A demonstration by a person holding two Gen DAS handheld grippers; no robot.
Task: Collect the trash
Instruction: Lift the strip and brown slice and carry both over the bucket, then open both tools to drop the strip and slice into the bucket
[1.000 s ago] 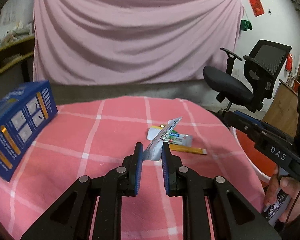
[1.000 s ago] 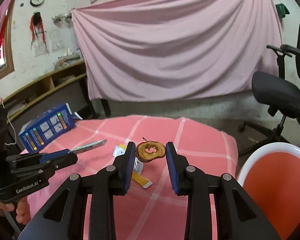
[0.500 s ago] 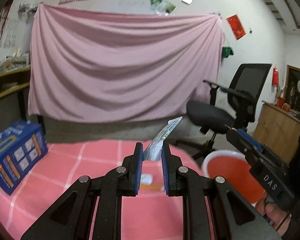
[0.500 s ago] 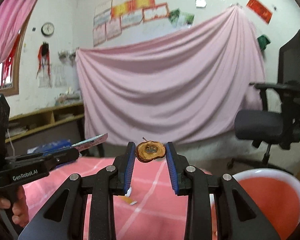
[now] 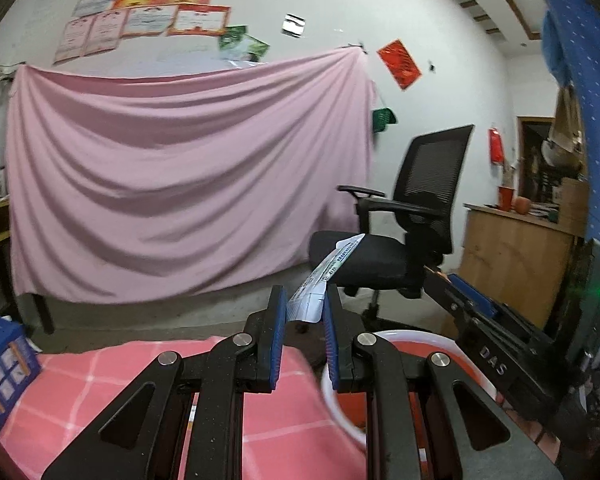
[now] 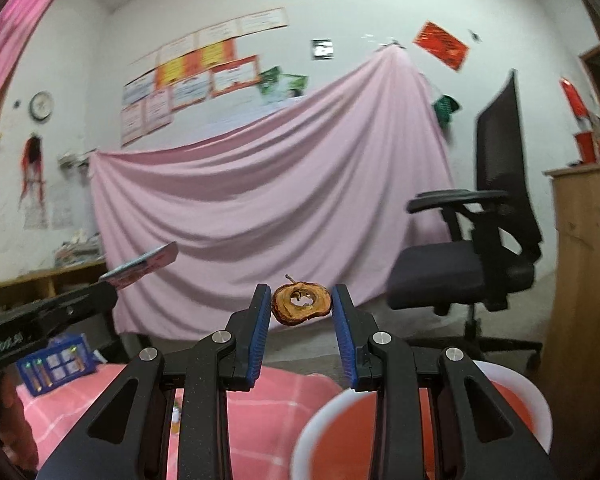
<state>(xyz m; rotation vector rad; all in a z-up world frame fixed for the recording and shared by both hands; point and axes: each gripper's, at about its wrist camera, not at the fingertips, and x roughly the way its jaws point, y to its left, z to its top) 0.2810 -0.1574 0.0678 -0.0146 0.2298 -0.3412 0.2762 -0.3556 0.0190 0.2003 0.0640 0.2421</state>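
Through your left wrist camera, your left gripper (image 5: 304,322) is clamped on a crumpled wrapper (image 5: 324,278), its blue pads (image 5: 278,336) pressing the lower end while the printed strip slants up and to the right past the fingertips. Below and to the right of the jaws sits the red bin with a white rim (image 5: 416,336), close beside the edge of the pink checked tablecloth (image 5: 112,372). A blue carton (image 5: 2,364) stands on the cloth at the far left. Your right gripper (image 5: 466,306) reaches in from the right, above the bin; from here you cannot tell how its jaws stand. Behind it all hang a pink sheet (image 5: 172,184) on the wall and a black office chair (image 5: 404,224) in front of a wooden cabinet (image 5: 516,256)

Through your right wrist camera, your right gripper (image 6: 302,312) pinches a dried, browned apple slice (image 6: 302,306) with a hole in its middle, held flat between the blue pads (image 6: 258,332) with its small stem pointing up. The red bin (image 6: 508,404) lies directly below and to the right of the jaws, its white rim just beside the tablecloth (image 6: 284,408). Your left gripper (image 6: 108,296) enters from the left, carrying the wrapper (image 6: 146,266), which juts up to the right. The blue carton (image 6: 56,364) rests on the cloth beneath it. The office chair (image 6: 476,240) stands to the right, in front of the pink sheet (image 6: 268,200)
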